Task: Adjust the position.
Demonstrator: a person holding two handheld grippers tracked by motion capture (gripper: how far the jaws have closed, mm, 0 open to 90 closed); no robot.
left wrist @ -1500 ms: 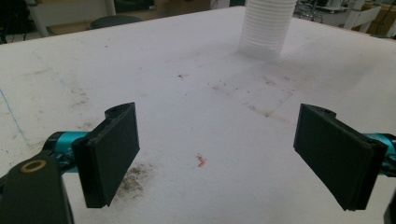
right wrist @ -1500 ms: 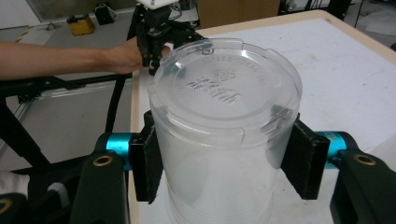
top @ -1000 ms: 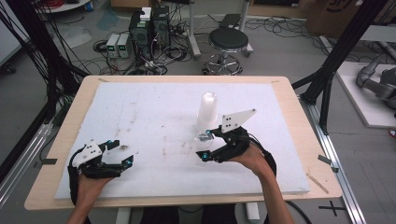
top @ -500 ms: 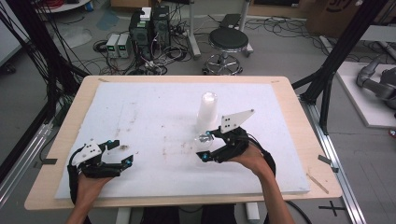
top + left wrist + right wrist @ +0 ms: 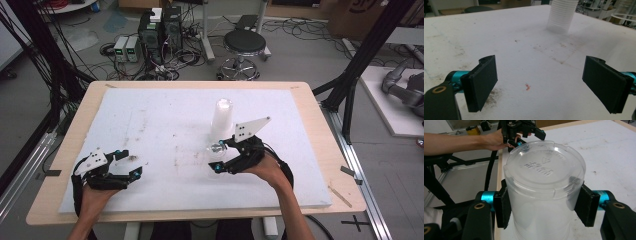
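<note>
- Right gripper view: the right gripper (image 5: 544,207) has its two flat black pads clamped on either side of a clear plastic cup (image 5: 544,192), base towards the camera, a round ribbed wall below and faint embossed marks on the smooth bottom disc.
- High view: that cup (image 5: 216,159) sits low in the right gripper (image 5: 219,157), near the middle of the table, just in front of a tall white stack of cups (image 5: 221,119).
- The stack stands upright on the white foam board (image 5: 165,120), a matte, scuffed sheet with grey smudges, laid over a pale wooden tabletop (image 5: 320,130).
- Left gripper view: the left gripper (image 5: 539,82) has its rectangular black jaws spread wide, nothing between them, above a small reddish speck (image 5: 527,87) on the board.
- The ridged stack (image 5: 562,15) rises well beyond.
- High view: the left gripper (image 5: 131,164) rests at the board's near left corner.
</note>
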